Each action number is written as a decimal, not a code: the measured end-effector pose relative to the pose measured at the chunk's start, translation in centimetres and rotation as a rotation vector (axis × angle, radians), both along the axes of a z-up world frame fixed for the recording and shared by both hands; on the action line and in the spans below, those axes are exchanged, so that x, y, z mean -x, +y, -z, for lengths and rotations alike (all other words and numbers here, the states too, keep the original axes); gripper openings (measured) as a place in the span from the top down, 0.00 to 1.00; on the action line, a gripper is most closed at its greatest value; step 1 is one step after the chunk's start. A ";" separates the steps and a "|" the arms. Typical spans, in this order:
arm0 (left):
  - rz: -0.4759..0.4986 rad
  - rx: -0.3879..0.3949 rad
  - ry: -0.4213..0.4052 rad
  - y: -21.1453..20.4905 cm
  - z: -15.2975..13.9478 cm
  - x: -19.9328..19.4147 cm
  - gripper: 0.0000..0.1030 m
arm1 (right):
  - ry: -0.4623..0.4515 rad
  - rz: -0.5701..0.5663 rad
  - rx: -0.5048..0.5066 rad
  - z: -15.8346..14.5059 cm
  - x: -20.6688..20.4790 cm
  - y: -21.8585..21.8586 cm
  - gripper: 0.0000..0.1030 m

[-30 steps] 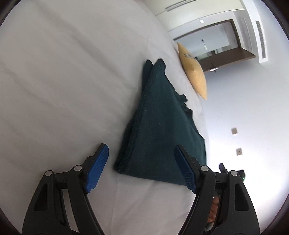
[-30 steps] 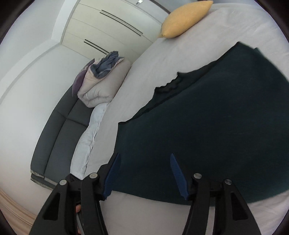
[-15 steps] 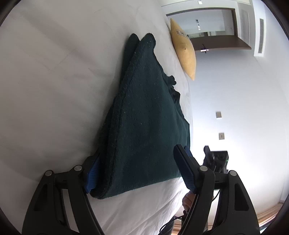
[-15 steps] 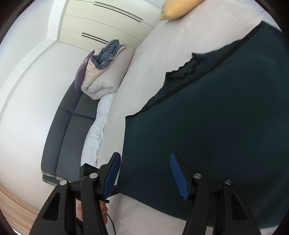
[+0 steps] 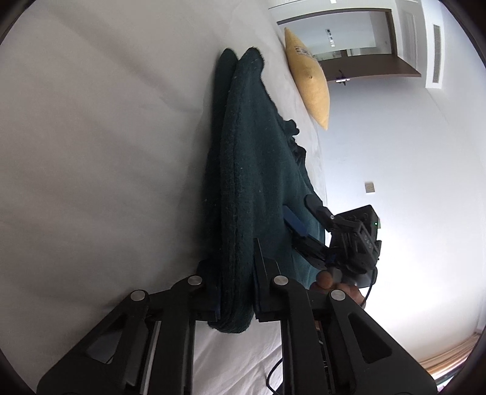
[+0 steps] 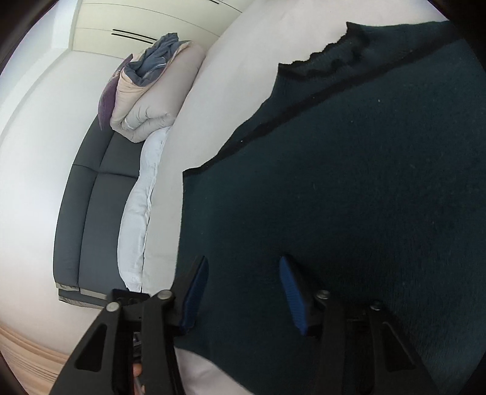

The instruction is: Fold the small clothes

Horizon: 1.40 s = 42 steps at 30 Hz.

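At my left wrist camera, the left hand-held gripper (image 5: 235, 291) is closing, pinching the dark green garment's (image 5: 255, 170) folded edge on the white bed (image 5: 100, 152). Only the right wrist view shows the right hand-held gripper (image 6: 243, 291) closing astride the garment's corner, a grey sofa (image 6: 91, 194) beyond.

A bed (image 5: 106, 152) with a white sheet fills most of both views. A yellow pillow (image 5: 309, 76) lies at its far end, near a dark-framed doorway (image 5: 364, 45). Beside the bed stands a dark grey sofa (image 6: 91, 197), with a rolled beige duvet (image 6: 152, 106) and a purple cushion (image 6: 110, 100) on it. Pale wardrobe doors (image 6: 136, 24) stand behind.
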<state>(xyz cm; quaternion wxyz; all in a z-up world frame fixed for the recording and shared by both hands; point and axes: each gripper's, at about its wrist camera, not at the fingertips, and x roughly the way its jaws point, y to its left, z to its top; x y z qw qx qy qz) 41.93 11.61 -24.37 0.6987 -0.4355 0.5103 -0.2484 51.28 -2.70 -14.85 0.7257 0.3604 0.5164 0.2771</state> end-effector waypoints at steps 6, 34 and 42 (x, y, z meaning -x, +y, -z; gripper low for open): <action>-0.015 -0.032 -0.043 -1.2 -2.4 -0.1 0.89 | -0.013 -0.008 -0.037 -0.4 0.4 -0.6 0.47; 0.232 -0.282 -0.209 -21.5 -7.1 -0.3 0.90 | -0.084 -0.116 0.233 -7.0 -5.2 -4.1 0.60; 0.267 -0.334 -0.226 -23.8 -8.0 1.1 0.90 | -0.173 -0.051 0.282 -8.2 -5.2 -6.2 0.82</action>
